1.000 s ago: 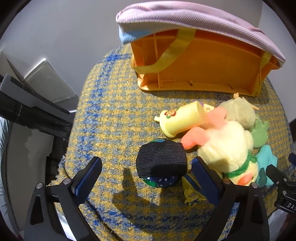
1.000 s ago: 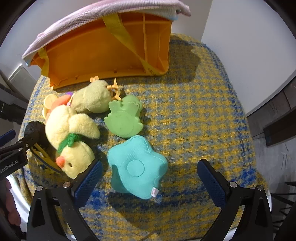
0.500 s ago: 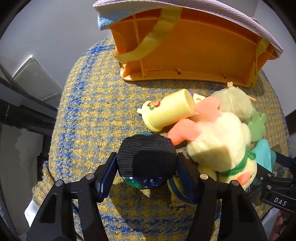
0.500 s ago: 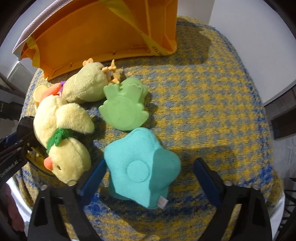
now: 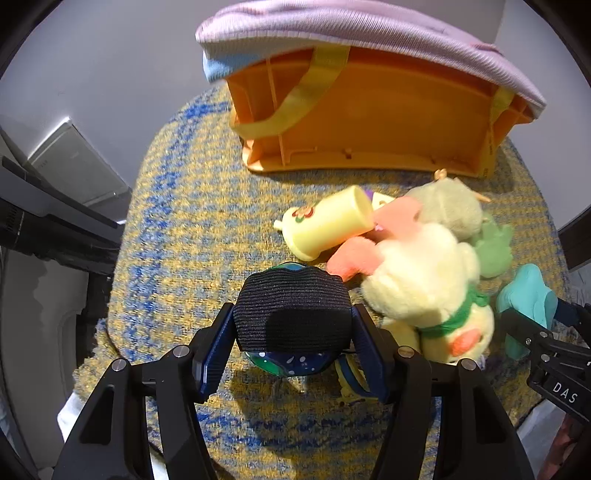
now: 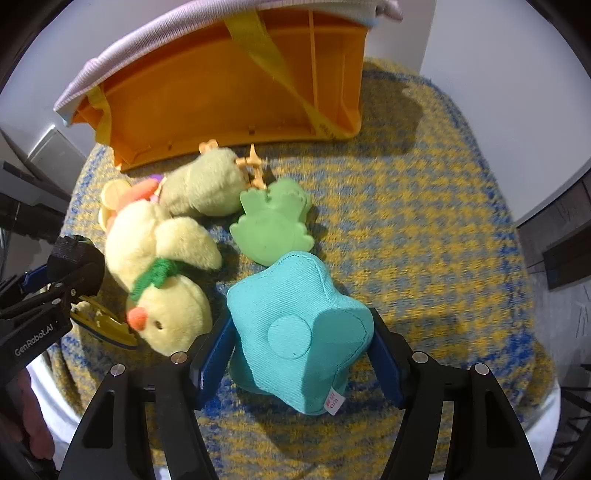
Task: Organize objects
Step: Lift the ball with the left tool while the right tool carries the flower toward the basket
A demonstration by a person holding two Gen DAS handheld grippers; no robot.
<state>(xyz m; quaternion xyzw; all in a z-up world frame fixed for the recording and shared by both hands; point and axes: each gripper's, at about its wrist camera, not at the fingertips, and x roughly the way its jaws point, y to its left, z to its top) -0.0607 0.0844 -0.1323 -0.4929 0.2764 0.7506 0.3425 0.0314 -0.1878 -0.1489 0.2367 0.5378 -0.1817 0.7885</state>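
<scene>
Left gripper (image 5: 293, 341) has its jaws clamped on a dark ribbed ball (image 5: 291, 314) at the near edge of the yellow-blue cloth (image 5: 192, 229). Right gripper (image 6: 301, 354) squeezes a teal star cushion (image 6: 295, 328), just beside the yellow plush duck (image 6: 159, 273) & green frog toy (image 6: 273, 225). Orange bin (image 6: 229, 88) w/ a lilac cloth (image 5: 362, 33) on top sits at the back.

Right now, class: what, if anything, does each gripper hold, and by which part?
The left gripper clamps the dark ribbed ball by its two sides. The right gripper squeezes the teal star cushion across its body, pads on opposite edges.
</scene>
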